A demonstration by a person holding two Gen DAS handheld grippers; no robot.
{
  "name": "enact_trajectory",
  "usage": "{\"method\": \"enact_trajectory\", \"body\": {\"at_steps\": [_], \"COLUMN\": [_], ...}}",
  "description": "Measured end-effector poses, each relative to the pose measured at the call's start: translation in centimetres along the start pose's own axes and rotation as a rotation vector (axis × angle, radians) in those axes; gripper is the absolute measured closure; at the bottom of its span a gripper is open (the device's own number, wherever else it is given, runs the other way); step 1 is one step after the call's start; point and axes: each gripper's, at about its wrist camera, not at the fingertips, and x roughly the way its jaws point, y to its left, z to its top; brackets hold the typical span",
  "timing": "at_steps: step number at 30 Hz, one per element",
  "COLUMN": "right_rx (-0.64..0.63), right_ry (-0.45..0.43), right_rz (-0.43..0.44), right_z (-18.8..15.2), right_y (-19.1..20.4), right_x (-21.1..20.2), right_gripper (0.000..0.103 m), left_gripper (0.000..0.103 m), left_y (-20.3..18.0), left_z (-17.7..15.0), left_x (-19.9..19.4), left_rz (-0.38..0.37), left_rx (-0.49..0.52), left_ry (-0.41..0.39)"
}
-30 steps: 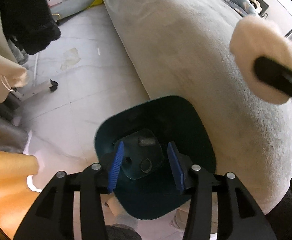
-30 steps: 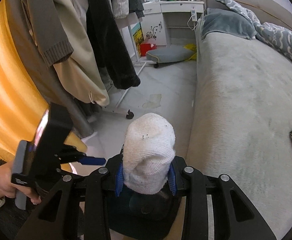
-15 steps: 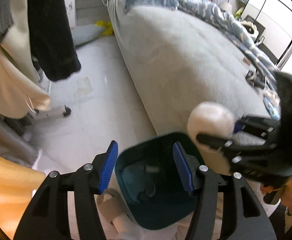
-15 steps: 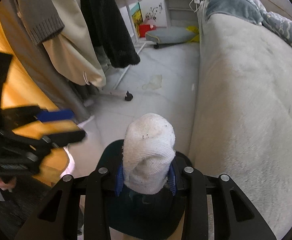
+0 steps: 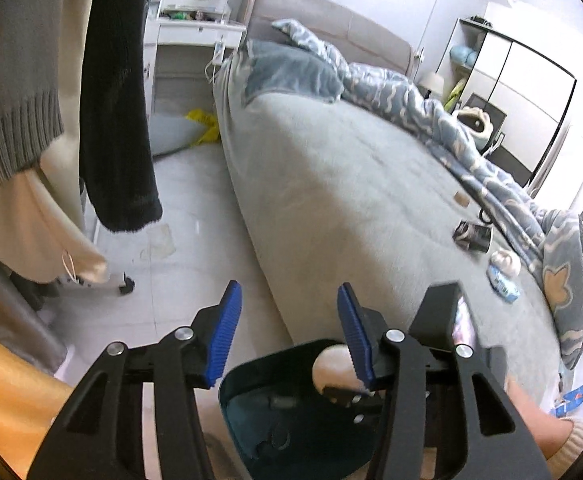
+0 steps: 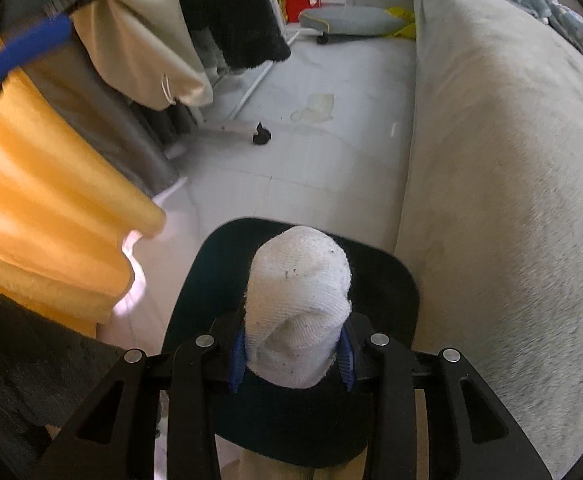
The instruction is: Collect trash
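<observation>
My right gripper [image 6: 291, 354] is shut on a white sock [image 6: 297, 304] and holds it right over the open dark teal trash bin [image 6: 195, 280]. In the left wrist view the sock [image 5: 329, 368] shows above the bin [image 5: 251, 412], partly behind my left finger. My left gripper [image 5: 287, 336] is open and empty, raised above the bin's near side. On the grey bed [image 5: 331, 184] at the right lie a dark wrapper [image 5: 471, 236], a small white item [image 5: 505, 260] and a blue-and-white packet [image 5: 503, 284].
Clothes hang on a wheeled rack [image 5: 91, 120] at the left. An orange curtain [image 6: 43, 208] is at the near left. A blue patterned quilt [image 5: 451, 120] lies along the bed's far side. A grey cushion [image 6: 347, 20] lies on the tiled floor [image 6: 311, 152].
My left gripper has risen and tilted up from the bin toward the bed. My right gripper has carried the sock lower and closer over the bin opening.
</observation>
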Motion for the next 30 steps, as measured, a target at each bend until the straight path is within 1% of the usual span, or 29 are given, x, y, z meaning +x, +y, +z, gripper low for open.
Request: {"method": "enact_trajectory", "body": {"at_steps": [2,3,6,8,10,11,12,13,15,17,19,22,24,26,27,30], "right_rx": [-0.002,-0.001,-0.011,-0.02,-0.046,-0.06,-0.071,-0.078,-0.082,-0.075,-0.057,-0.04,-0.036,-0.016,-0.004,0.024], "right_ry": [0.003,0.002,-0.01,-0.004,0.015,0.023,0.029,0.032,0.021,-0.024,-0.071,-0.138,-0.196,-0.242,-0.264,-0.321], "right_rz": [-0.009,-0.003,0.006,0.028,0.051,0.057,0.059,0.065,0.07,0.076,0.074,0.06,0.037,0.026,0.018,-0.036], "right_z": [-0.1,-0.1,-0.1,-0.4,-0.8,-1.0,-1.2,-1.4,-1.5,-1.4,-1.4,-1.6,-1.9,-2.4,-2.5,-3.3], "right_y": [0.1,0.2,0.5,0.7,1.2,1.4,1.5,1.6,1.4,0.8,0.1,-1.2,-2.3,-3.4,-4.1,-6.5], "right_x": [0.2,0.0,-0.6,-1.0,-1.0,-1.1,-1.1,-1.3,-1.9,-3.5,-4.9,-7.3,-9.1,-10.8,-11.6,-14.0], "right_gripper": [0.064,0.062,0.06,0.056,0.045,0.044,0.039,0.037,0.037,0.035,0.028,0.027,0.027,0.025,0.022,0.021], "left_gripper": [0.051,0.051,0.051,0.051,0.051,0.051,0.051,0.051,0.049,0.043,0.038,0.032,0.032,0.029,0.028,0.024], "left_y": [-0.1,-0.3,-1.2,-1.8,-2.3,-2.4,-3.0,-3.5,-4.7,-5.9,-6.9,-8.0,-8.7,-9.5,-9.8,-11.4], "left_z": [0.3,0.4,1.0,1.8,2.7,2.9,3.4,3.9,4.8,5.7,6.3,7.6,8.5,9.0,9.1,9.7], "left_x": [-0.6,-1.0,-2.1,-3.0,-3.6,-3.8,-4.0,-4.0,-3.9,-3.5,-3.2,-2.7,-1.9,-1.2,-1.0,0.1], "left_rz": [-0.032,-0.04,-0.042,-0.036,-0.038,-0.038,-0.043,-0.046,-0.04,-0.031,-0.02,-0.035,-0.052,-0.054,-0.06,-0.074], "left_rx": [-0.015,-0.016,0.007,0.018,0.026,0.03,0.04,0.056,0.089,0.113,0.125,0.13,0.125,0.124,0.124,0.133], "left_ry": [-0.02,-0.026,-0.054,-0.087,-0.113,-0.12,-0.124,-0.125,-0.13,-0.144,-0.165,-0.204,-0.22,-0.228,-0.228,-0.236]}}
